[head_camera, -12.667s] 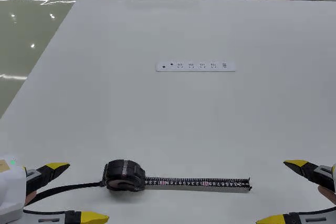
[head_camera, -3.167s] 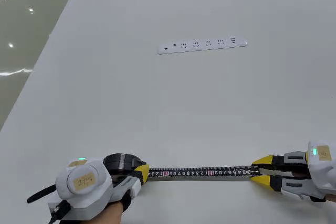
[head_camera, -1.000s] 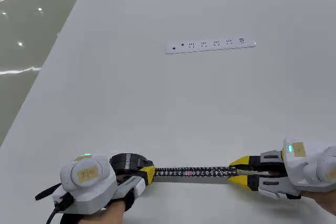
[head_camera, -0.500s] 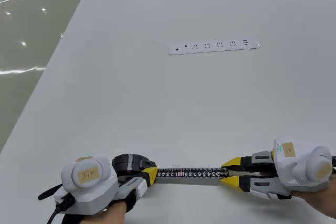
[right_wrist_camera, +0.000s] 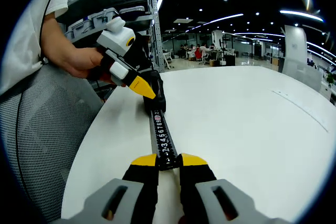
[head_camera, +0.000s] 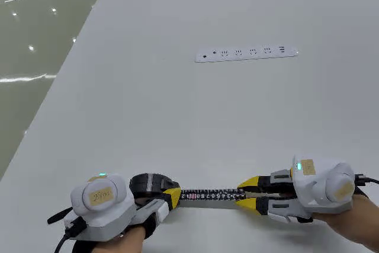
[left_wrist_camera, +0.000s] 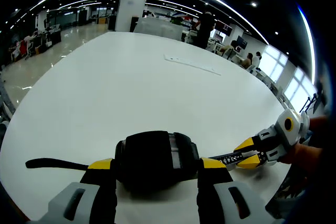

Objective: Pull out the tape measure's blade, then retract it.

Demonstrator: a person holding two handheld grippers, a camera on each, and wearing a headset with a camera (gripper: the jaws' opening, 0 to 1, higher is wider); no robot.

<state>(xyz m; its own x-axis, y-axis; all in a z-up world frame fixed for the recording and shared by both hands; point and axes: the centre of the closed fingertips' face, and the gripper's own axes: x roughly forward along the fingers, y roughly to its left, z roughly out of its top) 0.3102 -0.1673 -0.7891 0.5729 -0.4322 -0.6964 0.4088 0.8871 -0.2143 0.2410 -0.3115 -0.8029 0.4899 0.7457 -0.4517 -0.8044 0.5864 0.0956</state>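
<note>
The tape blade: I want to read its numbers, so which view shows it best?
The right gripper view: the blade runs away from the right gripper, numerals large and readable. The head view shows its exposed length, numerals tiny. The left gripper view shows a small stretch beyond the case.

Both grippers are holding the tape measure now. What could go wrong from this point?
The right gripper pinches only the end of the blade; if it slips, the blade may snap back into the case. The left gripper clamps the rounded case by its sides, so the case might twist or slide out and bend the blade.
</note>
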